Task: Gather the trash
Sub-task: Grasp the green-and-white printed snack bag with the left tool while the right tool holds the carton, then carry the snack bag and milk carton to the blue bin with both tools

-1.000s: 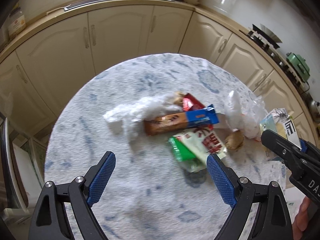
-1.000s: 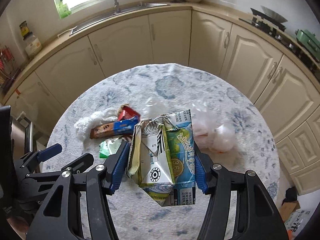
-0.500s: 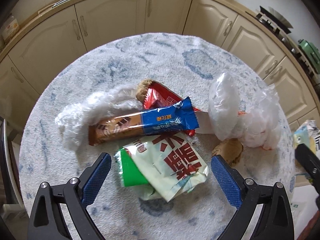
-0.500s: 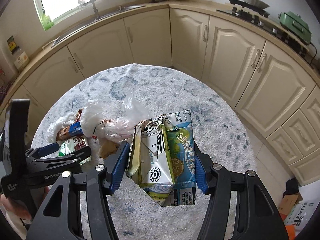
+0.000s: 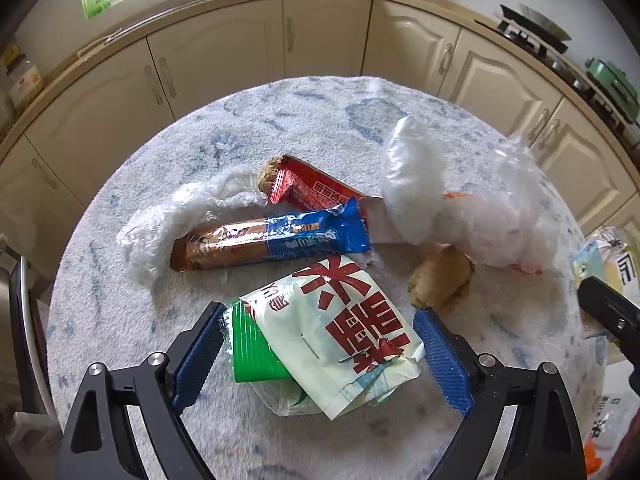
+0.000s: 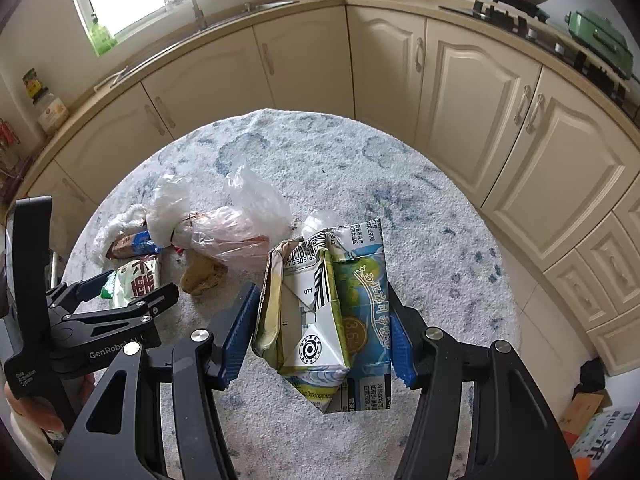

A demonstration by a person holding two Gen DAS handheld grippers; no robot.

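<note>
My left gripper [image 5: 320, 354] is open, its blue pads either side of a white, red and green snack packet [image 5: 332, 332] on the round table [image 5: 120, 320]. Behind it lie a blue-brown bar wrapper [image 5: 272, 242], a red wrapper [image 5: 316, 194], crumpled clear plastic [image 5: 180, 216], a white plastic bag [image 5: 460, 208] and a brown food scrap [image 5: 440, 278]. My right gripper [image 6: 320, 328] is shut on a flattened milk carton [image 6: 324, 312], held above the table's right side. The left gripper also shows in the right wrist view [image 6: 132, 292].
Cream kitchen cabinets [image 6: 460, 92] curve around the far side of the table. A stove [image 5: 532, 36] and a green appliance [image 6: 600, 36] stand on the counter at right. Boxes [image 6: 592, 428] lie on the floor at lower right.
My left gripper has moved forward and down until its pads flank the snack packet. My right gripper has swung right with the carton still in it.
</note>
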